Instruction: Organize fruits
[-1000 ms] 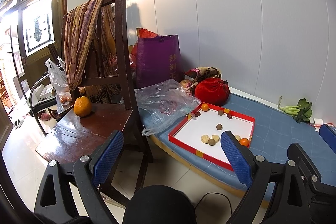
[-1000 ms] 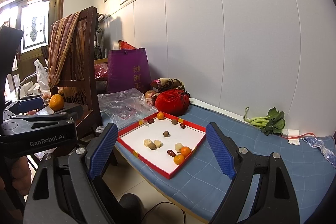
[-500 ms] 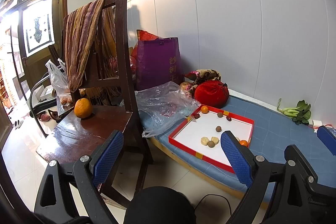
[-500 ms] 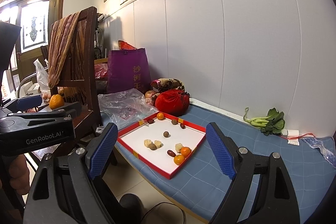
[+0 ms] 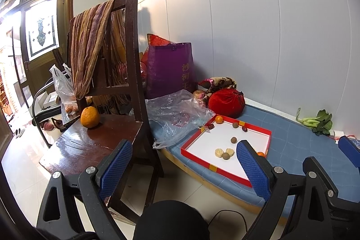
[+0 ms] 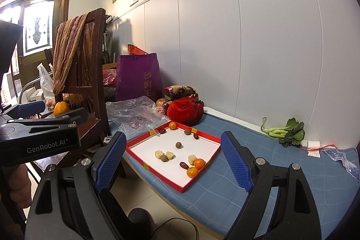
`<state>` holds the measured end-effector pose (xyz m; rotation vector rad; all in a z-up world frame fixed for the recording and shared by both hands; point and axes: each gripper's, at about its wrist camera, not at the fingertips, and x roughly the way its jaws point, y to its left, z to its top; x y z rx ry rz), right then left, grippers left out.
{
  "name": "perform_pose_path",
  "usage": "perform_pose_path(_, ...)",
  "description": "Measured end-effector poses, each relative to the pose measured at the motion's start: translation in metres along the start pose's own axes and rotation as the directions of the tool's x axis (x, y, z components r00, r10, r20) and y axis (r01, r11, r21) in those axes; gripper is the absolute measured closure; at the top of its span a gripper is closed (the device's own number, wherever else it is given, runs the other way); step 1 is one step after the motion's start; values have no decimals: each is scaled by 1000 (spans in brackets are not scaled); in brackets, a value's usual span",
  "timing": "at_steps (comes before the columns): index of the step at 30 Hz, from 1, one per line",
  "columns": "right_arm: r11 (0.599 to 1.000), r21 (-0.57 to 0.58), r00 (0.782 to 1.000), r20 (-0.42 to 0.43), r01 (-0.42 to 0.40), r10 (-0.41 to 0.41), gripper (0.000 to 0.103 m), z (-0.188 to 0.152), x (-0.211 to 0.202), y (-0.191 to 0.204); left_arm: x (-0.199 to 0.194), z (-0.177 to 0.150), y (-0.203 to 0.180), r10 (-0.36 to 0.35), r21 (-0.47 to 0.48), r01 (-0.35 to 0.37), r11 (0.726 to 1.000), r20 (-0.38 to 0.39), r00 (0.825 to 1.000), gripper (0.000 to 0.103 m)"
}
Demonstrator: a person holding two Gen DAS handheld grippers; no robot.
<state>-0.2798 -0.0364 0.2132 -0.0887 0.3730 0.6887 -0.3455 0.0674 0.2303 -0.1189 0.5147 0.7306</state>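
A red-rimmed white tray (image 6: 153, 141) (image 5: 216, 138) lies on the blue mat. It holds small oranges (image 6: 199, 163), brown round fruits (image 6: 178, 145), dark red dates (image 6: 184, 165) and pale pieces (image 6: 158, 153). A larger orange (image 5: 90, 117) (image 6: 61, 108) sits alone on the wooden chair seat (image 5: 74, 145). My left gripper (image 5: 183, 161) is open and empty, held in the air between chair and tray. My right gripper (image 6: 173, 156) is also open and empty, short of the tray's near edge. Its blue fingertip (image 5: 348, 150) shows in the left wrist view.
A scarf hangs over the chair back (image 5: 90, 46). A crumpled clear plastic bag (image 5: 177, 116), a purple bag (image 5: 169, 69) and a red pouch (image 6: 185, 110) crowd the tray's far left. Leafy greens (image 6: 285, 131) lie by the wall. A hand (image 6: 18, 186) holds the left gripper.
Almost nothing differs. The left wrist view has drifted very slightly. Both grippers stay open and no fruit has moved.
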Motion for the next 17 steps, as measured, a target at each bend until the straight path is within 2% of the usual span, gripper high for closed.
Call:
perform_pose_path(8,1000,0,1000,-2,0,0,16,0,0,1,-2,-1,2,1,-10,-1,1000,5,1000,8)
perform_pose_path(17,1000,0,1000,-9,-3,3,16,-2,2,-2,-13,-6,-3,-14,-20,16,1000,82,997,8)
